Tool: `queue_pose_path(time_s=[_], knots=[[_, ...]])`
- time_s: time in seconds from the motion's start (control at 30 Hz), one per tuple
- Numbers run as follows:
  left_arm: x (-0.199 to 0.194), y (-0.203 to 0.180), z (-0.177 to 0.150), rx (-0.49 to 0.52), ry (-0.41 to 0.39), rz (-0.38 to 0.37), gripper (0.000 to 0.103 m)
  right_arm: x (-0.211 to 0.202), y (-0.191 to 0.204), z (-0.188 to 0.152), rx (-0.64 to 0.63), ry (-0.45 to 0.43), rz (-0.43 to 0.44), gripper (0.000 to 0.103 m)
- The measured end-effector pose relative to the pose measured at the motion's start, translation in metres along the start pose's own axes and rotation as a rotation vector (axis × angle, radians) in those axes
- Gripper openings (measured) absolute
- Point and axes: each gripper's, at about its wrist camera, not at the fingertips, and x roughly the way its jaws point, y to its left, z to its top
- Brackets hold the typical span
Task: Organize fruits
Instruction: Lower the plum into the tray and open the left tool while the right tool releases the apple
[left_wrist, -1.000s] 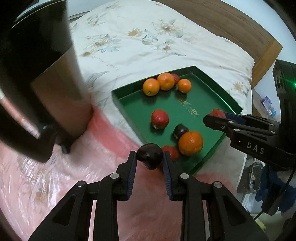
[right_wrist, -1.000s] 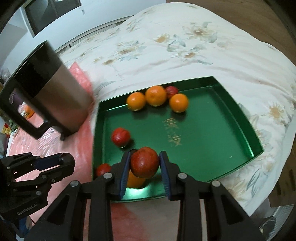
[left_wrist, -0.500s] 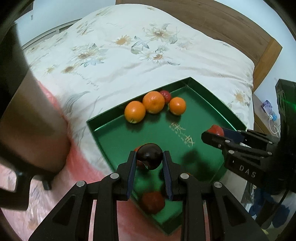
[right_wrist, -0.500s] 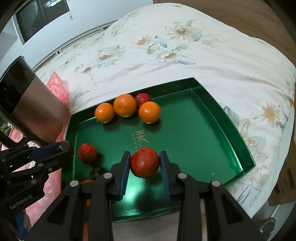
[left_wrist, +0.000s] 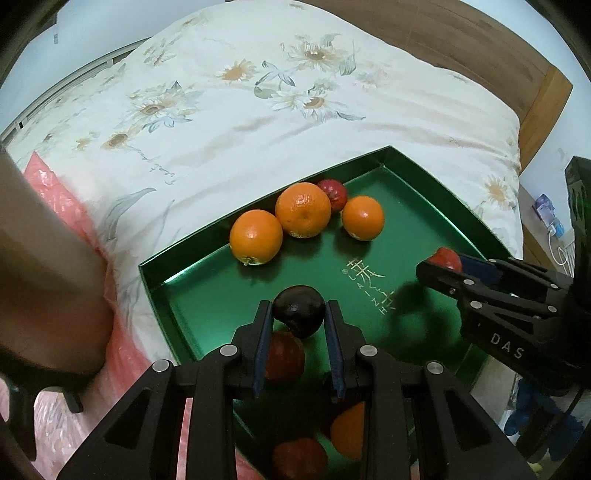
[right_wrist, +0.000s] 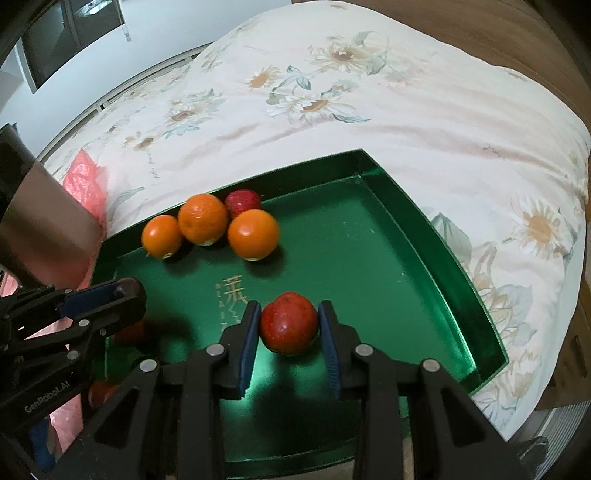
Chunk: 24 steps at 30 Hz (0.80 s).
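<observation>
A green tray (left_wrist: 424, 173) (right_wrist: 443, 243) lies on a flowered bedspread. My left gripper (left_wrist: 298, 325) is shut on a dark plum (left_wrist: 298, 312) above the tray's near left part. My right gripper (right_wrist: 289, 326) is shut on a red apple (right_wrist: 289, 323) above the tray's middle; it also shows in the left wrist view (left_wrist: 445, 260). Three oranges (left_wrist: 303, 208) (right_wrist: 202, 218) and a small red fruit (left_wrist: 334, 192) (right_wrist: 242, 199) cluster at the tray's far edge. A red fruit (left_wrist: 284, 356) lies under my left gripper; another orange (left_wrist: 347, 430) and red fruit (left_wrist: 299, 458) lie nearer.
A metal and black jug (left_wrist: 40, 266) (right_wrist: 40, 221) stands left of the tray on pink plastic sheeting (left_wrist: 48, 184) (right_wrist: 86, 181). A wooden headboard (left_wrist: 480, 48) runs along the far right. The bed's edge drops off at the right (right_wrist: 554, 406).
Both grippers have moved forward over the tray with their fruits held. The cluster of oranges looks closer, and the jug has slid to the left edge of both views.
</observation>
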Motion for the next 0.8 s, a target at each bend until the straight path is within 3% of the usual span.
queue_pose_path(time_s=[0.53,0.67,0.8], knots=[[0.018,-0.004,0.004,0.008,0.007,0.037,0.025,0.013,-0.009,-0.004,0.003,0.011,-0.016,0.042],[0.014,-0.003,0.002,-0.010,0.001,0.026,0.038,0.013,-0.009,-0.005,0.005,0.010,-0.018,0.042],[0.008,-0.003,-0.001,-0.009,-0.014,0.027,0.040,0.011,-0.008,-0.005,0.010,0.006,-0.021,0.042]])
